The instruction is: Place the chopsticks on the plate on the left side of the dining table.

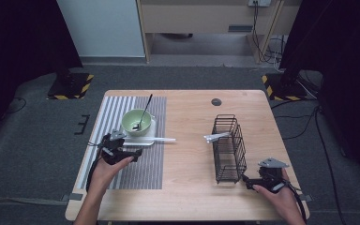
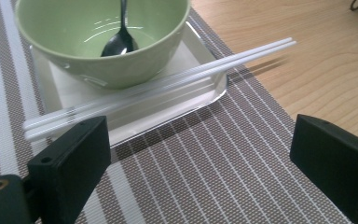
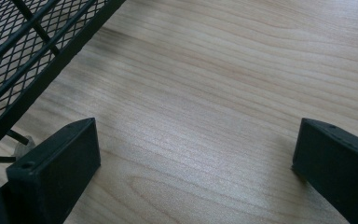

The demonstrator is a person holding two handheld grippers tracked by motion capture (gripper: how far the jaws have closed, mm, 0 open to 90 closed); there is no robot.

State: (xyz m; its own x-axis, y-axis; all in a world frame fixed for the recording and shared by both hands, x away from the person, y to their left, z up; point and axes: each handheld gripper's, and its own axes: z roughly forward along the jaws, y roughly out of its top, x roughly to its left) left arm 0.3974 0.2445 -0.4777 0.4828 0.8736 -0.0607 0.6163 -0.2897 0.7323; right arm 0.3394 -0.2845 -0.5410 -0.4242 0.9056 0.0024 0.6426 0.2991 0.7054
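White chopsticks (image 2: 158, 81) lie across the tray (image 2: 200, 100) just ahead of the left gripper (image 2: 200, 163), jaws wide, empty. Right gripper (image 3: 196, 172) wide open, empty, beside rack (image 1: 228, 149). Pickup not started.

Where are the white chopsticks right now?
In the left gripper view, the white chopsticks lie across the near edge of the white tray, just in front of the green bowl, ahead of the open left gripper.
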